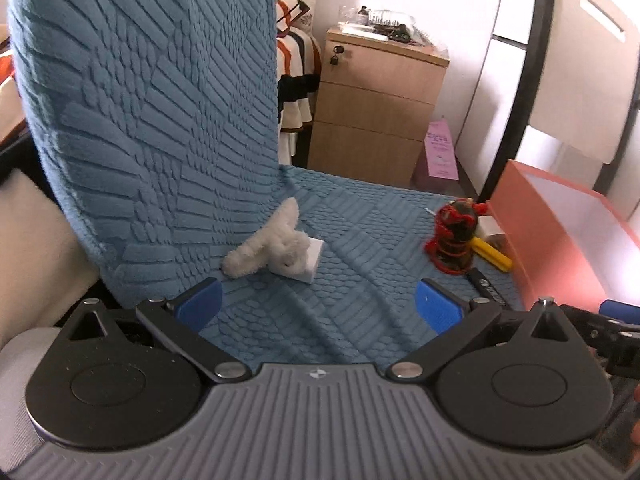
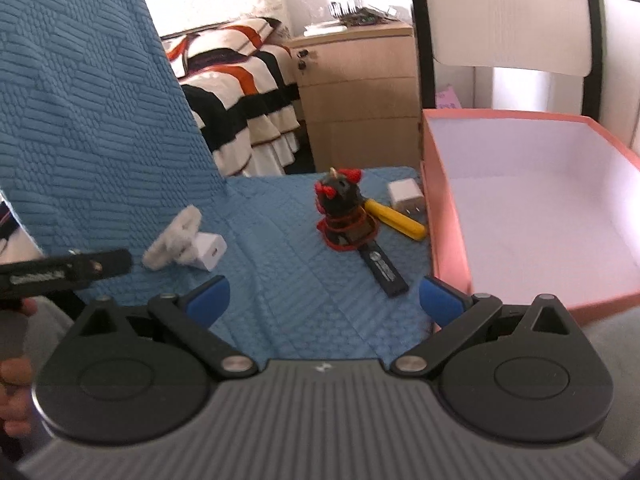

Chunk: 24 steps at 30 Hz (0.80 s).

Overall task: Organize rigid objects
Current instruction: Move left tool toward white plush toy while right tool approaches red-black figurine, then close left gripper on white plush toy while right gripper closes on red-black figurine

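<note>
On a blue textured seat cover lie a white fluffy toy against a white charger cube, a black and red crocheted figure, a yellow bar, a small white plug adapter and a black flat stick. The same things show in the right wrist view: fluffy toy, charger cube, figure, yellow bar, adapter, black stick. A pink open box stands at the right, its inside bare. My left gripper and right gripper are both open and empty, short of the objects.
The blue chair back rises at the left. Behind the seat stand a wooden drawer cabinet, a bed with a striped cover and a black-framed chair. The pink box also shows in the left wrist view.
</note>
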Tool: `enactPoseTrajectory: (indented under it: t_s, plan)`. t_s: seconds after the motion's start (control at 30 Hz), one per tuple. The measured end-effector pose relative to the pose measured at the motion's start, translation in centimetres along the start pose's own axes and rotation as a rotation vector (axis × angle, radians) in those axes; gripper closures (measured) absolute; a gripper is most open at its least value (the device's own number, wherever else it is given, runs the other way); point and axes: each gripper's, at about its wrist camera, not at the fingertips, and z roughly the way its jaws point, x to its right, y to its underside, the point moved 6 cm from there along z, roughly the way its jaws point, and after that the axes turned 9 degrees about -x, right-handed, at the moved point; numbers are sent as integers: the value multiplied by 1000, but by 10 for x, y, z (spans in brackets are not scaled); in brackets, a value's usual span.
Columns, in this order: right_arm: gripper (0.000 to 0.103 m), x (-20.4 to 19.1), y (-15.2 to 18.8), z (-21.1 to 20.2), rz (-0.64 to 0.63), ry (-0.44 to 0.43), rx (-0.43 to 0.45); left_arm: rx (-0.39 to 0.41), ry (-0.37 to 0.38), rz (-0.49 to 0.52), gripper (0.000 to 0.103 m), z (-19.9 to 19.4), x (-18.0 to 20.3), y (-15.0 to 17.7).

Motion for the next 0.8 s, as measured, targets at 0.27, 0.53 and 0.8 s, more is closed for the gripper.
enactPoseTrajectory:
  t_s: [0.27, 0.53, 0.8]
  plan:
    - [2, 1, -13, 23, -19, -16, 2, -8, 13, -11, 0, 35, -6, -13]
    - [7, -10, -42, 53, -104, -62, 10, -75, -18, 79, 0, 75, 6, -27]
    - [21, -14, -67, 94, -159, -67, -26, -136, -38, 122, 0, 112, 1, -41]
